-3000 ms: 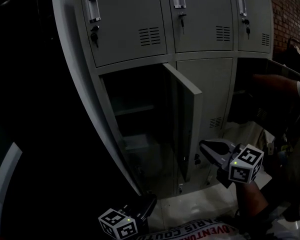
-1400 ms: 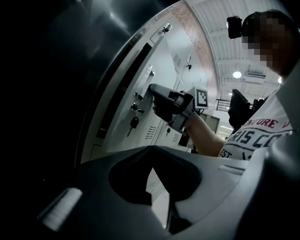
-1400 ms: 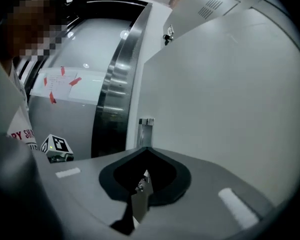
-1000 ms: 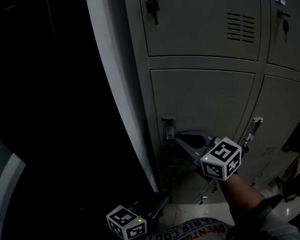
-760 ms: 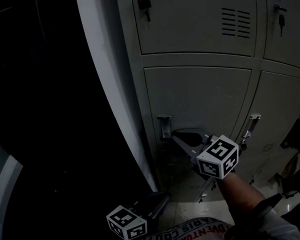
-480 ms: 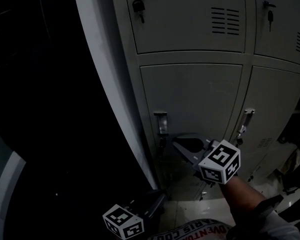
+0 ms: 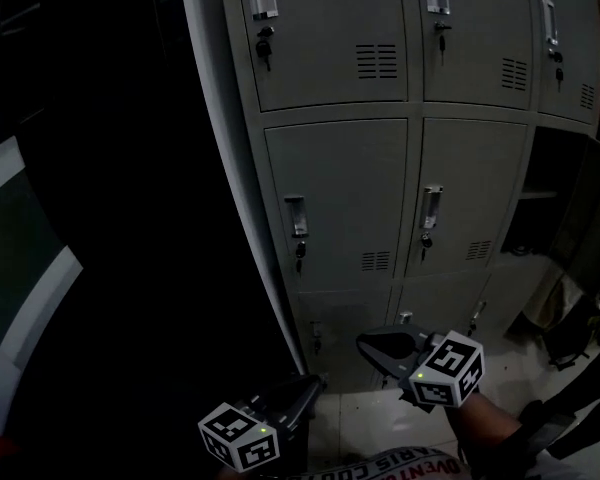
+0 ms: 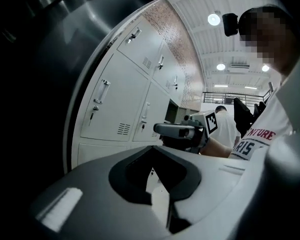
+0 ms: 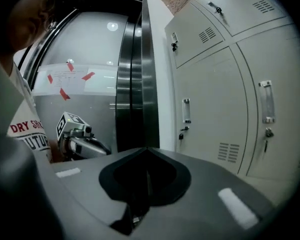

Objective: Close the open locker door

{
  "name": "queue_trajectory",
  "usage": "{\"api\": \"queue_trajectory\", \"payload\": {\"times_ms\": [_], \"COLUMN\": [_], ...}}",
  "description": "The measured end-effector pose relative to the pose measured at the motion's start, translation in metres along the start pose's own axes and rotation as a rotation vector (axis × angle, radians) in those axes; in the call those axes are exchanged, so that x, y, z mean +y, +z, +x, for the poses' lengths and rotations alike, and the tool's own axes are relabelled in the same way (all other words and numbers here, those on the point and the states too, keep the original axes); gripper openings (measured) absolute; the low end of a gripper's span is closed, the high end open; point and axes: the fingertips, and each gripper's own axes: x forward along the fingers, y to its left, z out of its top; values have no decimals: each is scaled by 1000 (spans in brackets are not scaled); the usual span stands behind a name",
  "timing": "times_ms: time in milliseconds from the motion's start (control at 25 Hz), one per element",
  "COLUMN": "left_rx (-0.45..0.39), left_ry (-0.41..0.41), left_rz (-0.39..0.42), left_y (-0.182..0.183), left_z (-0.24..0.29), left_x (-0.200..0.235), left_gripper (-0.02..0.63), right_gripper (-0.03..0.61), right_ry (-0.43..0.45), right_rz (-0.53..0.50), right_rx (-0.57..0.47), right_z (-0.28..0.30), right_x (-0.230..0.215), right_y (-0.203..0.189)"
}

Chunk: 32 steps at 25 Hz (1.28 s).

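Showing locker door [image 7: 335, 203] shut, flush with neighbouring doors [image 7: 465, 193], above and slightly left of right hand-held gripper [image 7: 372, 343], not touching it. Right hand-held gripper low near floor [image 7: 380, 413], jaws together on nothing. Left hand-held gripper [image 7: 310, 383] lower and further left, jaws likewise together, empty. Open compartment [image 7: 555, 188] far right of both.

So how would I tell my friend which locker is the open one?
Find the tall grey locker bank beside the dark wall. In its middle row, count to the third column from the left. That locker is a dark hole with a shelf inside, while the two beside it show shut grey doors with handles.
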Motion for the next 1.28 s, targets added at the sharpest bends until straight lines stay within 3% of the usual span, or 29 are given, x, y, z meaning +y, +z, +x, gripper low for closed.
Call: {"api": "queue_trajectory", "payload": {"times_ms": [320, 640, 1280], "left_rx": [9, 41, 24], "left_ry": [-38, -54, -79], "left_rz": [30, 20, 36], "left_y": [-57, -102, -105], "left_z": [-98, -176, -187], "left_x": [-119, -192, -234], "left_gripper": [5, 5, 5], "right_gripper": [-6, -6, -6], "right_ry": [-49, -54, -32], "right_rz": [73, 179, 173], "right_rx": [2, -2, 34], "right_z": [-105, -157, -183], "right_x": [158, 277, 316], "right_y": [-55, -96, -101]}}
